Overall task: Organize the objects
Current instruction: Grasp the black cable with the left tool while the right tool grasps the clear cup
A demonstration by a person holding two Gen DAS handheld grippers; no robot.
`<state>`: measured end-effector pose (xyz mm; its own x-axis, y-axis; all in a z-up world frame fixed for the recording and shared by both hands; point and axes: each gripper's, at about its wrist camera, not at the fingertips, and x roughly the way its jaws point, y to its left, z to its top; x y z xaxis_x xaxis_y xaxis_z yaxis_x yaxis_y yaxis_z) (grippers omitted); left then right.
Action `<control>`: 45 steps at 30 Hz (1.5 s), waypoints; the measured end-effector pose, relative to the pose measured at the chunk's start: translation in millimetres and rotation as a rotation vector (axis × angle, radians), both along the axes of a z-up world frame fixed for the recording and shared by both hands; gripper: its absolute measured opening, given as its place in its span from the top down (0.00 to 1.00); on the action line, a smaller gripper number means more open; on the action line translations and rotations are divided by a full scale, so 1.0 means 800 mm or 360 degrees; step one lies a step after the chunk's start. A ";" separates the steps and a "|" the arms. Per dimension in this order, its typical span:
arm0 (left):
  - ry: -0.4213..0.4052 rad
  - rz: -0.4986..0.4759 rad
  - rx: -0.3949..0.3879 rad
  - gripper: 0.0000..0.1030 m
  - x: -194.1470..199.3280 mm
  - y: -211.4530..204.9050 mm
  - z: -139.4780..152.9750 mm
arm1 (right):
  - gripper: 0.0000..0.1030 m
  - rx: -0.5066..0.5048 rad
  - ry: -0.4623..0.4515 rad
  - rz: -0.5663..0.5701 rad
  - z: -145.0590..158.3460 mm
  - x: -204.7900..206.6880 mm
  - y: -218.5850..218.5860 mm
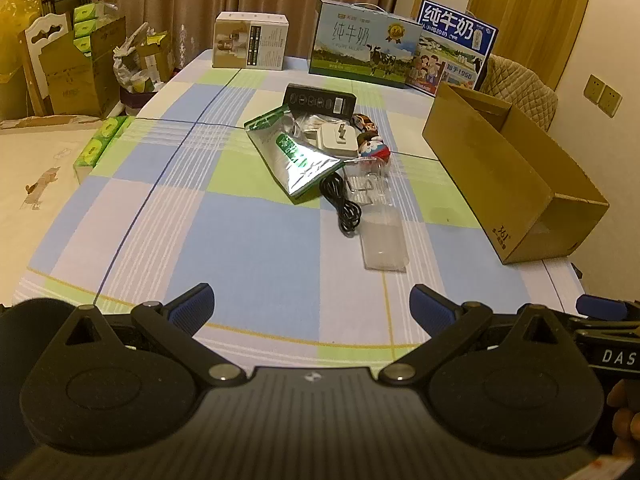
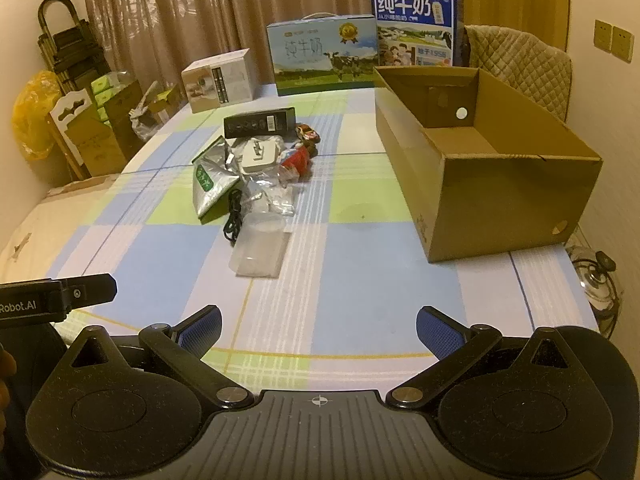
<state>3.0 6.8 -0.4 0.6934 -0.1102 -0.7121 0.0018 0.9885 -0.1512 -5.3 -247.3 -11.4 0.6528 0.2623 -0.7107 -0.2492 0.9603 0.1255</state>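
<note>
Left wrist view: left gripper (image 1: 311, 312) jaws spread wide, nothing between them, hovering over the checked tablecloth (image 1: 248, 248) at the near edge. Readable text: "PURE MILK" plus large Chinese characters on the green-and-blue milk carton (image 1: 362, 46) at the far edge; a second blue milk box (image 1: 452, 48) right of it shows "1950"; "361°" on the near end of the open cardboard box (image 1: 516, 184) at right; "DAS" on the other gripper's body at the right edge. The pile of objects lies mid-table, well ahead of the jaws: black flat box (image 1: 320, 100) farthest, silver-green foil pouch (image 1: 296, 156), white charger (image 1: 339, 140), small colourful toys (image 1: 374, 142), black cable (image 1: 344, 204), and clear plastic packaging (image 1: 382, 240) nearest the gripper. White carton (image 1: 251, 42) far left.

Right wrist view: right gripper (image 2: 319, 332) also fully spread and empty, low over the near table edge. "Robot.AI" reads on the left gripper's side at the left edge. The pile sits ahead and slightly left, the clear plastic packaging (image 2: 262, 248) closest, the foil pouch (image 2: 210, 184) and cable (image 2: 234, 216) beyond. The cardboard box (image 2: 492, 200) stands ahead to the right, open top, interior bare.
</note>
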 end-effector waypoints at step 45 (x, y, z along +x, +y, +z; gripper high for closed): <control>0.0186 -0.0081 -0.0050 0.16 0.207 0.048 -0.100 | 0.50 -0.0085 0.0076 0.0208 -0.122 0.182 0.126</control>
<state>168.7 45.6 -80.1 0.5987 -0.1668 -0.7834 0.0324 0.9823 -0.1845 140.1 -146.8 -108.8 0.5806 0.3036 -0.7555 -0.3675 0.9257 0.0896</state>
